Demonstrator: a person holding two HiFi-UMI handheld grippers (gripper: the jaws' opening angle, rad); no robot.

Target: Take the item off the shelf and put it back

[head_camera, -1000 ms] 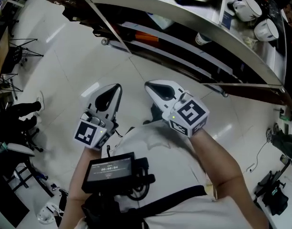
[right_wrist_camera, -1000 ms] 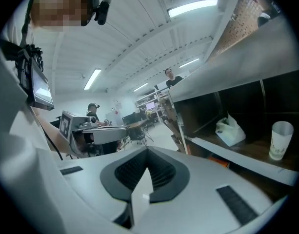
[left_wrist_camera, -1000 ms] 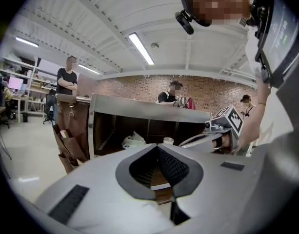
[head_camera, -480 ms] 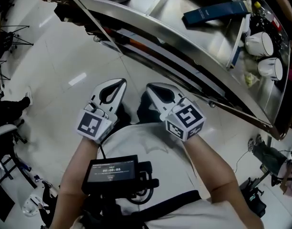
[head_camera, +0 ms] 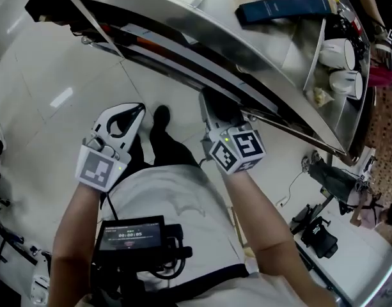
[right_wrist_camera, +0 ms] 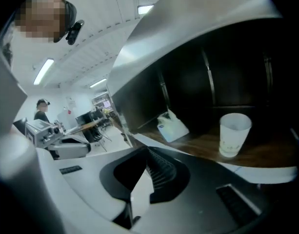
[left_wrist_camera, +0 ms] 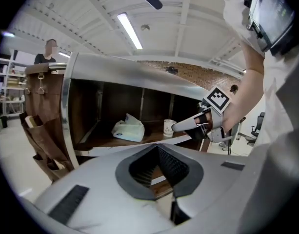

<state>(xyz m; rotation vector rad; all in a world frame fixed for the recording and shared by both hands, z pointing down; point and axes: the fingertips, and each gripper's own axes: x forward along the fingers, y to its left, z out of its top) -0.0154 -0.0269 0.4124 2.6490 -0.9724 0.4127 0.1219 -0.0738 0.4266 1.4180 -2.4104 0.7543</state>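
A white paper cup (right_wrist_camera: 233, 134) stands upright on the wooden lower shelf (right_wrist_camera: 266, 152), and a white tissue packet (right_wrist_camera: 172, 127) lies farther in on the same board. Both also show in the left gripper view: the cup (left_wrist_camera: 169, 127) and the packet (left_wrist_camera: 129, 129). My right gripper (head_camera: 211, 104) is shut and empty, its tip at the steel shelf's front edge (head_camera: 183, 40), short of the cup. The right gripper (left_wrist_camera: 181, 126) shows again pointing into the shelf opening. My left gripper (head_camera: 139, 107) hangs over the floor, shut, with nothing in it.
On the steel top lie a dark blue box (head_camera: 285, 8) and two white bowls (head_camera: 339, 51). A brown cabinet side (left_wrist_camera: 42, 116) frames the shelf's left end. People stand in the room behind (right_wrist_camera: 42, 110). Black gear sits on the floor at the right (head_camera: 320, 235).
The shelf now sits nearer in the head view. My right gripper has moved forward to the shelf's front edge. The left gripper has drifted left, away from the right one.
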